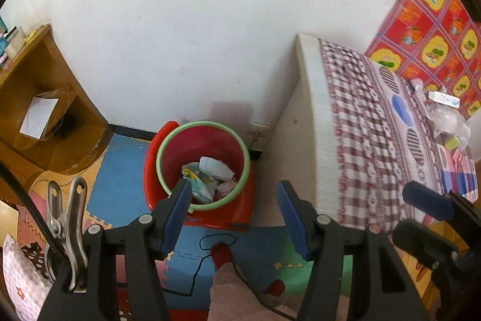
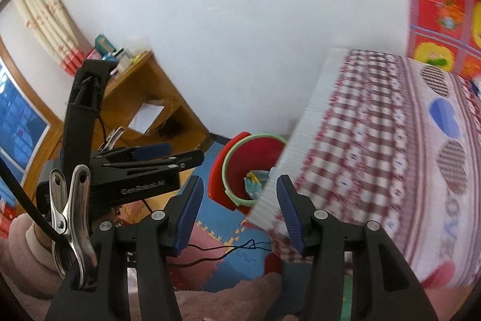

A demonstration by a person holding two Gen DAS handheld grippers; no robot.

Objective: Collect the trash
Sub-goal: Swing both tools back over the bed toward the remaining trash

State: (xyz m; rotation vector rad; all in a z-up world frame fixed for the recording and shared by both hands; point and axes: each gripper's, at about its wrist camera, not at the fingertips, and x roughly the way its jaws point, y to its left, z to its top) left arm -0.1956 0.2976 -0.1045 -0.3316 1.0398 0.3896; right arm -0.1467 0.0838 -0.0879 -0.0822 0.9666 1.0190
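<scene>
left gripper [image 1: 234, 218]: jaws apart, nothing held
right gripper [image 2: 239, 214]: also apart, empty
red bin [image 1: 204, 164]: wrappers inside
tip: head for bed clutter [image 1: 445, 116], grab one piece squarely

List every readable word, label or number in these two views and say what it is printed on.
"GenRobot.AI": white lettering on the black body of the left gripper, right wrist view.
Boxes on the wooden shelf: print too blurred to read.
White box on the bed: print too small to read.
</scene>
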